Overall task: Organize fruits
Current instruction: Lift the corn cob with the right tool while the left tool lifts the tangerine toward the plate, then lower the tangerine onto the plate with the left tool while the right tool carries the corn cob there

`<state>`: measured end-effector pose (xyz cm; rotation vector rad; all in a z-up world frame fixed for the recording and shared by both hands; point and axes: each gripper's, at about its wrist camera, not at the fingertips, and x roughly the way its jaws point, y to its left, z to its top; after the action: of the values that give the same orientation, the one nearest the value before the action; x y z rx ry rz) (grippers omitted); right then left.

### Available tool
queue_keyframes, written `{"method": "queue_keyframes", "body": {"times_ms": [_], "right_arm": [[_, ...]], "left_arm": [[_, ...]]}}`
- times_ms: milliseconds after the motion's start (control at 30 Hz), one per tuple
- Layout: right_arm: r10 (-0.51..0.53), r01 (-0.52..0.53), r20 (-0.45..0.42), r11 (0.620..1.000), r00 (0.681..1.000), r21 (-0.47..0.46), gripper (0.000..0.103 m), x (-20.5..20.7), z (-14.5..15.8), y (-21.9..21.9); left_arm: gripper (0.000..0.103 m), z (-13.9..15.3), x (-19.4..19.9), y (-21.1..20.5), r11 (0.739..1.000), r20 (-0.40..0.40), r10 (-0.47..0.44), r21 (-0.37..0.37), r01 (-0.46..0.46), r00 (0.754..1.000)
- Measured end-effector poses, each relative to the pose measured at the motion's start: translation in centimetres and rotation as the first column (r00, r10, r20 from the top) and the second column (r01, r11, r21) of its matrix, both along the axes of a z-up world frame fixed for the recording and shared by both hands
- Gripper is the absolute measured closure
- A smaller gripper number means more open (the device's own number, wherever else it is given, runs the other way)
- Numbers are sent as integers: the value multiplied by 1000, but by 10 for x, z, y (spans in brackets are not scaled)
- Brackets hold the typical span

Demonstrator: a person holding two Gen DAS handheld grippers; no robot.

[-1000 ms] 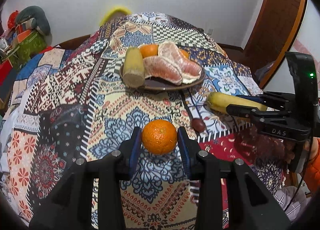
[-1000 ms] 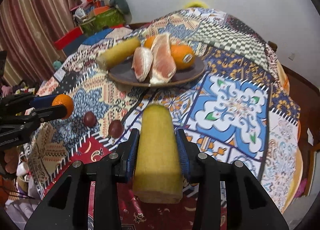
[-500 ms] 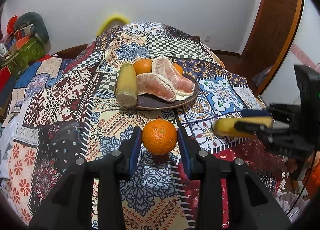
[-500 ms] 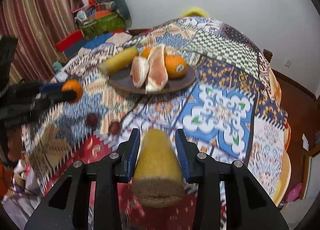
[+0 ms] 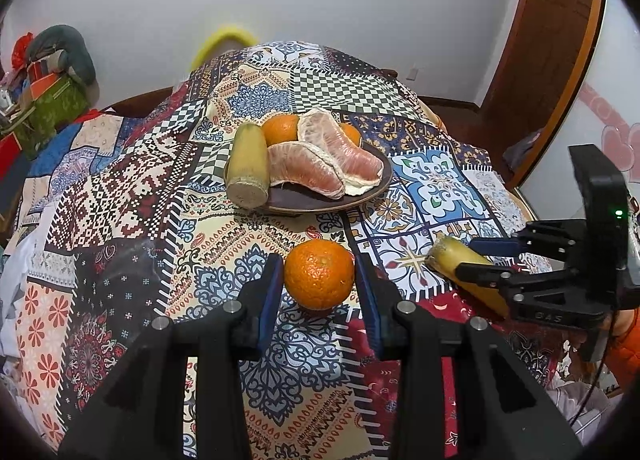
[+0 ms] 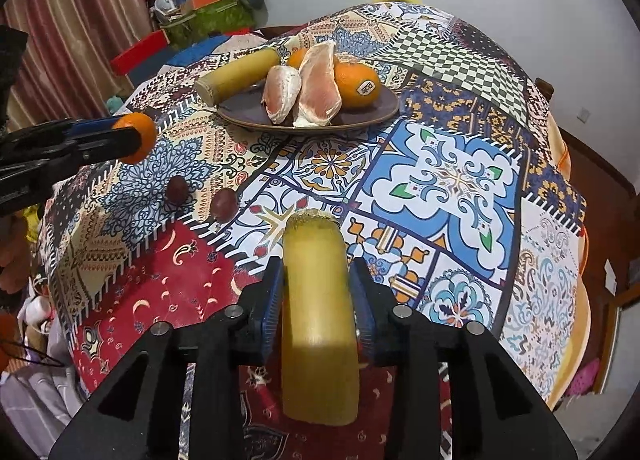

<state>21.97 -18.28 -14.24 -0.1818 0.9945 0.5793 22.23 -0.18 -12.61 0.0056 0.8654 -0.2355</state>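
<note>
My left gripper [image 5: 319, 280] is shut on an orange [image 5: 319, 274], held just above the patterned tablecloth, short of the brown plate [image 5: 382, 188]. The plate carries a cut sugarcane piece [image 5: 248, 166], two oranges [image 5: 282, 128] and two peeled pomelo segments [image 5: 320, 168]. My right gripper [image 6: 318, 288] is shut on a second yellow sugarcane piece [image 6: 318, 312], which points toward the plate [image 6: 384, 114]. In the left wrist view the right gripper [image 5: 478, 258] shows at the right. In the right wrist view the left gripper [image 6: 132, 134] shows at the left.
Two small dark round fruits [image 6: 177, 189] [image 6: 224, 204] lie on the cloth between the grippers. The round table [image 6: 452, 176] falls away at the right and near edges. Cluttered boxes and bags [image 6: 208, 16] stand behind on the left, and a wooden door [image 5: 548, 44] on the right.
Both views tipped up a little and show more wall. In the left wrist view the right gripper and its cane sit slightly lower. Both grips stay the same.
</note>
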Motion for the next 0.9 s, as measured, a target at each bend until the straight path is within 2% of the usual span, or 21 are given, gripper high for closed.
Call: {"method": "queue_keyframes", "body": {"times_ms": [133,300,667,900], "right_arm": [[-31,32,-22,999,999,14,68,5,-11,2],[-40,40,2,999,999,17,68,1,-7,3],[-97,82,134,990,986,112,70,12,47,-11],[-129,102,188,984,974,146,70,32,64,-11]], "left_arm": [[67,0,-1,0,1000,-4,2,-5,-2,1000],[67,-2,1,1,1000,-6,6,3,-6,1000],[67,10,24,6,999,32,39,-7,-39,999],[67,14,48,8,998,37,59,-39,-58,998]]}}
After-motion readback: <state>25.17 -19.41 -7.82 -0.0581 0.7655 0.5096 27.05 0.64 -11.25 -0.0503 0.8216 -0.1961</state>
